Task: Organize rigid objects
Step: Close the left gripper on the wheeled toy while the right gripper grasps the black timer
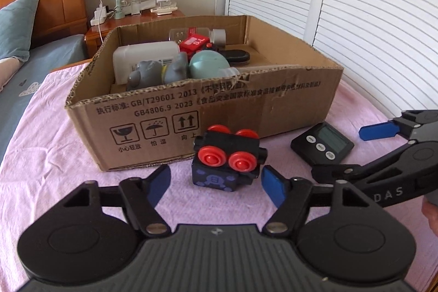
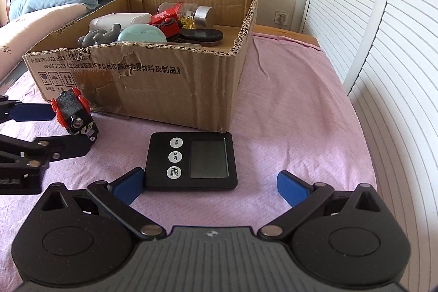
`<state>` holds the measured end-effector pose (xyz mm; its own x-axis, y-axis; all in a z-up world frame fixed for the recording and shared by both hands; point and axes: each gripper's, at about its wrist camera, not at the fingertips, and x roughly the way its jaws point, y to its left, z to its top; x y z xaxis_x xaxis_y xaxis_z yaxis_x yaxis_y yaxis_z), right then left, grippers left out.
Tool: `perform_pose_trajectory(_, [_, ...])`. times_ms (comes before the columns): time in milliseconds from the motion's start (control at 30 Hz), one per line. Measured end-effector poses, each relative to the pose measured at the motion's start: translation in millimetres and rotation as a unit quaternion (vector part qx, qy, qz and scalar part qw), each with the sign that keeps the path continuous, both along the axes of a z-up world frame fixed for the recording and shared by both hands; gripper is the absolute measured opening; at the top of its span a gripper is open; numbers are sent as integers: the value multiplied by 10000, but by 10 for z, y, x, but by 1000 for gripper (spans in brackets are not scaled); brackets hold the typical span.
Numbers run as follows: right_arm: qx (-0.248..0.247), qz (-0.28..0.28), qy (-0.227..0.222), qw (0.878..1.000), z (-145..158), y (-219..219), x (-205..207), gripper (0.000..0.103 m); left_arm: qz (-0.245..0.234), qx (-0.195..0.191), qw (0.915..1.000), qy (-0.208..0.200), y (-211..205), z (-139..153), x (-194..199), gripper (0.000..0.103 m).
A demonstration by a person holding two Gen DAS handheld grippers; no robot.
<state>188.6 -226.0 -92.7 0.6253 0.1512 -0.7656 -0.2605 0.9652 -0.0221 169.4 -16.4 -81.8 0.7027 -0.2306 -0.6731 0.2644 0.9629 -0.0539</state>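
A black toy train car with red wheels (image 1: 227, 159) lies on its side on the pink cloth in front of the cardboard box (image 1: 246, 111). My left gripper (image 1: 216, 184) is open, its blue pads on either side of the toy's near end. A black digital timer (image 2: 191, 160) lies flat on the cloth by the box's near corner. My right gripper (image 2: 210, 186) is open, its left pad touching the timer's near left corner. The toy also shows in the right wrist view (image 2: 72, 111), and the timer in the left wrist view (image 1: 321, 145).
The box (image 2: 164, 81) holds a grey figure (image 1: 156, 71), a teal case (image 1: 209, 64), a white container (image 1: 145, 54), a red toy, a bottle and a black case. A nightstand (image 1: 137, 18) with a fan stands behind. White louvred doors (image 2: 397, 73) are at right; bed and pillow at left.
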Motion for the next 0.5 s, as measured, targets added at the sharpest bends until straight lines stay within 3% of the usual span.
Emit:
perform_pose_trajectory(100, [0, 8, 4, 10000, 1, -1, 1, 103, 4, -76, 10000, -1, -9, -33, 29, 61])
perform_pose_trajectory(167, [0, 9, 3, 10000, 3, -2, 3, 103, -42, -128, 9999, -34, -7, -31, 22, 51])
perform_pose_trajectory(500, [-8, -39, 18, 10000, 8, 8, -1, 103, -15, 66, 9998, 177, 93, 155, -103, 50])
